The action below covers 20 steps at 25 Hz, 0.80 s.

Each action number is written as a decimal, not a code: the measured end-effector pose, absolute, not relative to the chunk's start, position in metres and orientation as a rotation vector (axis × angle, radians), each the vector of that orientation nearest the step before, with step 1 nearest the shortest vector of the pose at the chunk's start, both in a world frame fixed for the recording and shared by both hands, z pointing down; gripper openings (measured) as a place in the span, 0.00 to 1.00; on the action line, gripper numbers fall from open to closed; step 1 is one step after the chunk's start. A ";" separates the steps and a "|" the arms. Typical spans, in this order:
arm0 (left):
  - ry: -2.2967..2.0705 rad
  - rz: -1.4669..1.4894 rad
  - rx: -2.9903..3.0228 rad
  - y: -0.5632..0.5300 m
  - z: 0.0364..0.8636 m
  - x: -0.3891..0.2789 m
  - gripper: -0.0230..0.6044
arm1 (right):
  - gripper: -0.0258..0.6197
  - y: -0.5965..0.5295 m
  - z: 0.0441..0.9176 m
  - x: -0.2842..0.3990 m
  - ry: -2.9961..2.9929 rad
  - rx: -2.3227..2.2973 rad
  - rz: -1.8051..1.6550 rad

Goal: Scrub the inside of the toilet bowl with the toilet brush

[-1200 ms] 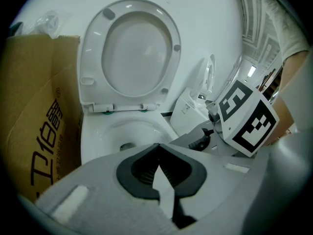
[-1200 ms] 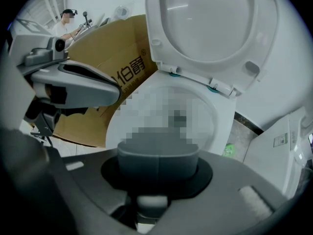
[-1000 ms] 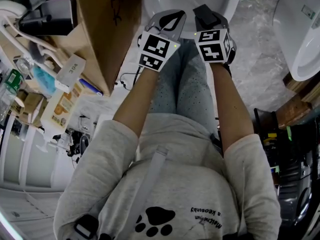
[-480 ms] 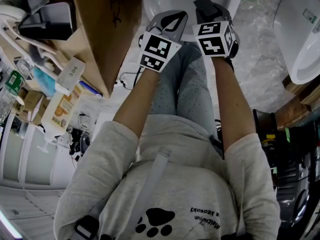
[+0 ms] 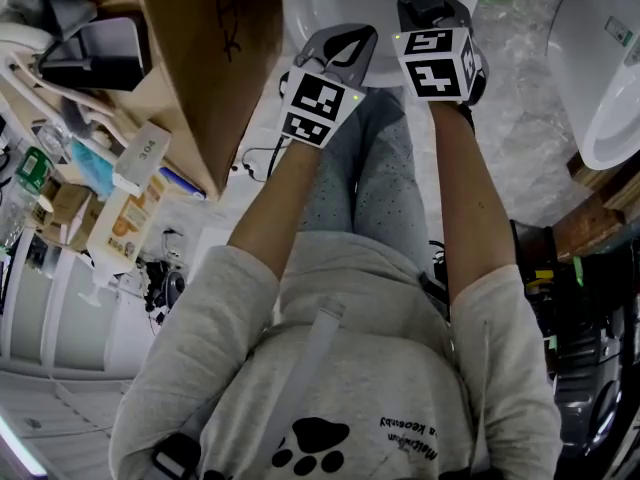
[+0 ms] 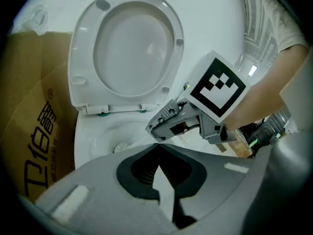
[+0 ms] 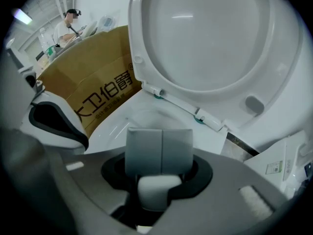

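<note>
Grey fingers [image 7: 144,151] — tight on brush handle [image 7: 157,187]

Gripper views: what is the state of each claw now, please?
Left claw: closed, empty.
Right claw: closed on the toilet brush handle.

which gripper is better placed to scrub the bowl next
Right. The right gripper is shut on the toilet brush, whose head sits in the toilet bowl; the left gripper is shut, empty.

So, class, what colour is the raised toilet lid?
The toilet lid is white, clearest in the left gripper view.
</note>
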State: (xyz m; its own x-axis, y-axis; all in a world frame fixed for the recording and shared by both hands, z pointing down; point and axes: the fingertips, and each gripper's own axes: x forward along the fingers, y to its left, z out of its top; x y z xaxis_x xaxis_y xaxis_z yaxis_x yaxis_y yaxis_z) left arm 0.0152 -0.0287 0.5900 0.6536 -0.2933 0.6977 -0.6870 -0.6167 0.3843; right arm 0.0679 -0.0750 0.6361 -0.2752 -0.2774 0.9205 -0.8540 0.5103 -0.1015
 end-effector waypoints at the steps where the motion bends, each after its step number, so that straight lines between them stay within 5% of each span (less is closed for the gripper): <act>1: -0.752 0.784 2.221 -0.029 0.590 0.017 0.03 | 0.28 -0.078 0.636 0.070 -1.806 0.949 0.761; 20: -0.720 0.796 2.247 -0.018 0.588 0.020 0.03 | 0.29 -0.072 0.641 0.125 -1.738 1.074 0.840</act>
State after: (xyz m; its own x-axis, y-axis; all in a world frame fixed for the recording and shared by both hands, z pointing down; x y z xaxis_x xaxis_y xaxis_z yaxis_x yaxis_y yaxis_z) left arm 0.0201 -0.0179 0.5876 0.6663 -0.2748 0.6932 -0.6622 -0.6455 0.3806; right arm 0.1248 -0.0718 0.6409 -0.2188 -0.3046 0.9270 -0.9158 0.3921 -0.0873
